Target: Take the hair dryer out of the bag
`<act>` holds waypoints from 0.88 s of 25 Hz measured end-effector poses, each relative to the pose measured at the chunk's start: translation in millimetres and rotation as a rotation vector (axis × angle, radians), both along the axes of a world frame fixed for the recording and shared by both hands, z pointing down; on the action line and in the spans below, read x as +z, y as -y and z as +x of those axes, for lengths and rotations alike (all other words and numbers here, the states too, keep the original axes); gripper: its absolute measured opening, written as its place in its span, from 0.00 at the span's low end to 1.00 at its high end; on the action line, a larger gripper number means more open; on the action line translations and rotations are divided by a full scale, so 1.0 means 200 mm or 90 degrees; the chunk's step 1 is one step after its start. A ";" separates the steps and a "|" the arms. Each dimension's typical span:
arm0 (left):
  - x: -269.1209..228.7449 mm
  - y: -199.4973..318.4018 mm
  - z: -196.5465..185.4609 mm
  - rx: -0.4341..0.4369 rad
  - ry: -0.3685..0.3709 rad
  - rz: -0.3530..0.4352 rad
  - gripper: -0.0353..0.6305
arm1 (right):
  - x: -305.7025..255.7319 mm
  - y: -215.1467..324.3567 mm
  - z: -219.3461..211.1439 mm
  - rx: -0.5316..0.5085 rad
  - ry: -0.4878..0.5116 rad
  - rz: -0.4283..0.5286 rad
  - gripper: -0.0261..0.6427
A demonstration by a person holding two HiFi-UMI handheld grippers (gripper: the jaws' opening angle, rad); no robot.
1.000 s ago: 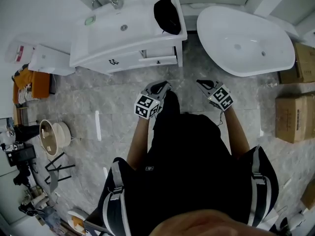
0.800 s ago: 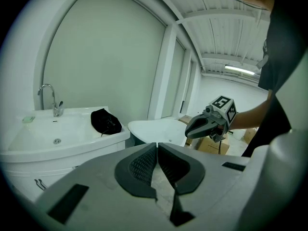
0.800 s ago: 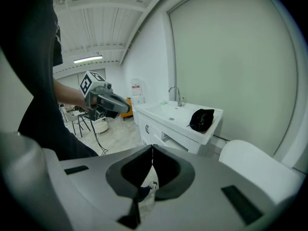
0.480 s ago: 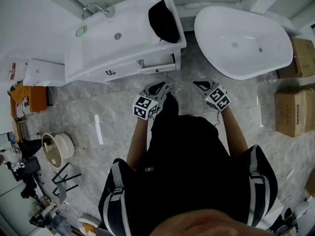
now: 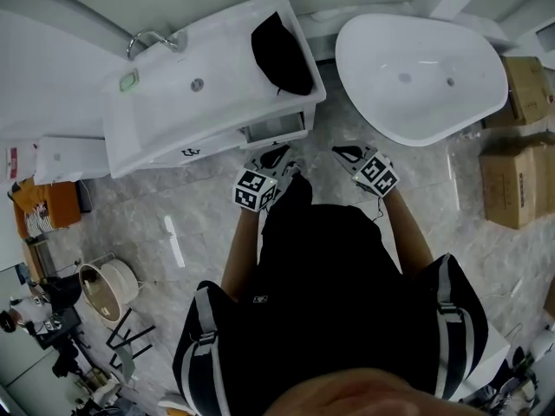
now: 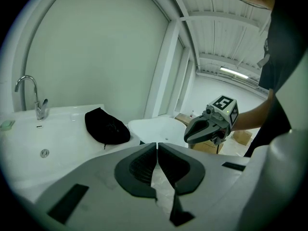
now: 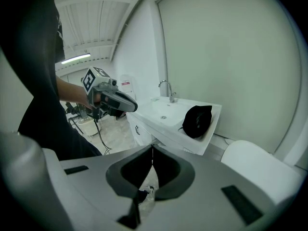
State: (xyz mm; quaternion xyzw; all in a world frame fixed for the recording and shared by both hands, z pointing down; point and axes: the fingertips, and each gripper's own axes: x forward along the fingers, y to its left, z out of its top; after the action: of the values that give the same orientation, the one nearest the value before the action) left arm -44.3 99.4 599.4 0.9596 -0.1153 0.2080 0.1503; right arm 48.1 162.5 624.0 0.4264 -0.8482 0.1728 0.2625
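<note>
Two closed hand-held grippers held out short of the washstand that carries the black bag.

On the white washstand surface (image 5: 165,111) the faucet (image 5: 149,38) stands at the back left. The black bag (image 5: 279,55) lies at the right end, near the edge; the hair dryer itself does not show. Both forearms reach forward from the torso, side by side and apart, over the marble floor (image 5: 199,206). The left hand-held gripper (image 5: 276,154) points ahead and slightly down, jaws pressed together on nothing. The right hand-held gripper (image 5: 344,152) is posed alike, closed and empty. A white bathtub (image 5: 416,76) stands at the right.
</note>
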 end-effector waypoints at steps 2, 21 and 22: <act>0.00 0.05 0.00 0.005 0.001 -0.004 0.08 | -0.01 0.06 -0.01 0.003 0.001 -0.001 0.13; 0.14 0.48 -0.17 0.010 -0.009 -0.054 0.08 | 0.04 0.58 -0.13 -0.009 -0.046 -0.038 0.13; 0.15 0.49 -0.18 0.006 -0.011 -0.056 0.08 | 0.05 0.59 -0.13 -0.014 -0.046 -0.043 0.13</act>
State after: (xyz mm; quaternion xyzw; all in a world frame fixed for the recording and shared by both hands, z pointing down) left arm -80.5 1.1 628.6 0.9542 -0.1003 0.2056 0.1927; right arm 21.5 44.7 633.1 0.4142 -0.8363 0.1827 0.3092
